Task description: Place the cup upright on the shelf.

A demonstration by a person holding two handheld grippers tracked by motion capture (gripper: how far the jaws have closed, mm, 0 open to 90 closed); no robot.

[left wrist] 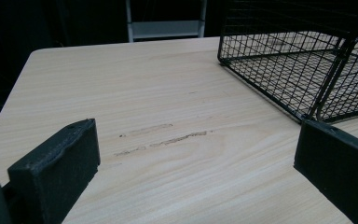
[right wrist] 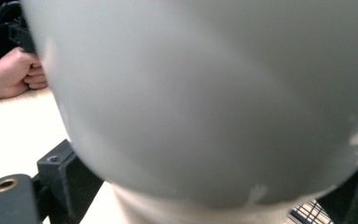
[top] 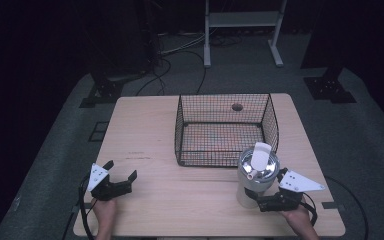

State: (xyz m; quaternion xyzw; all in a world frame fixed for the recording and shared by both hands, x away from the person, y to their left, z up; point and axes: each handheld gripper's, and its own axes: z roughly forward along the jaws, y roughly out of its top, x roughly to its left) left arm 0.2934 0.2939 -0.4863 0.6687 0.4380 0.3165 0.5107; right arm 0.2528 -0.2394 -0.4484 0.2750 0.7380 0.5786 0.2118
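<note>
White kettle-like jug [top: 256, 175] with shiny metal lid and white top handle, upright on the table's near-right area, about 5 o'clock from the wire basket [top: 225, 130], just off its near-right corner. Body blurred in the right gripper view.

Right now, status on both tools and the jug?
Left tool open, idle on table. Right tool shut on jug. Jug upright, just outside basket; basket wall ahead.

The table [top: 155, 200] has a pale matt wood grain (lightly scuffed); the basket [top: 225, 125] is thin black wire mesh; the jug [top: 256, 175] looks smooth white plastic.
</note>
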